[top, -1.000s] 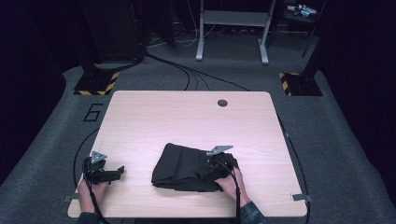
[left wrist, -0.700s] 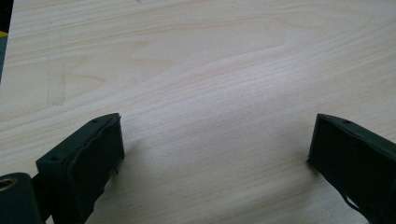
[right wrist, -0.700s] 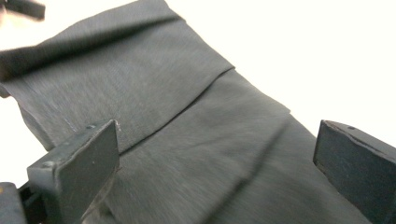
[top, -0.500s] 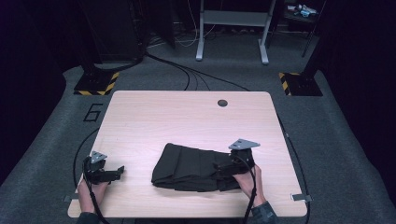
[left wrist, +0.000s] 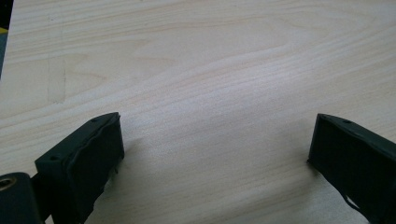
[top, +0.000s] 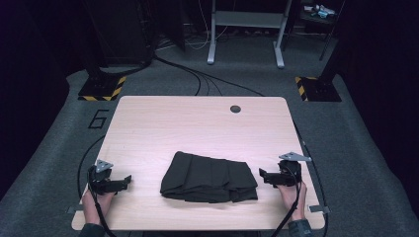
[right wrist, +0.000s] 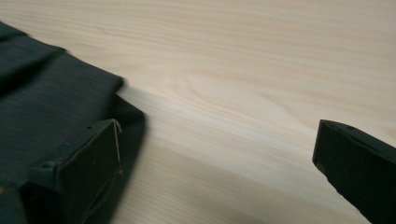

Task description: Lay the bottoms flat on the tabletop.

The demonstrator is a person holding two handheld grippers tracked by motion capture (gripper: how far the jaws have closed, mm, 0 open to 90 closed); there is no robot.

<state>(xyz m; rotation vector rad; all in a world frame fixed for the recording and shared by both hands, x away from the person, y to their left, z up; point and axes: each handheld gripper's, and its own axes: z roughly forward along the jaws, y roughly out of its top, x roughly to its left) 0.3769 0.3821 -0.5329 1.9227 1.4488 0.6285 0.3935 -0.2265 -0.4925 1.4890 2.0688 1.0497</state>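
The right gripper (top: 266,176) has drawn back off the folded dark cloth (top: 210,177) to the table's (top: 197,123) right edge. High view: left gripper (top: 123,180) rests near-left, jaws tiny. Left gripper view: jaws spread over bare wood. Right gripper view: jaws spread, empty; cloth (right wrist: 51,93) cut off at left.

L gripper (top: 121,181) & R gripper (top: 265,176) both low, fingers wide apart, holding nothing.

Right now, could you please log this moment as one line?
folded black cloth: flat on light wooden table | left gripper: open, apart from cloth | right gripper: open, beside cloth edge
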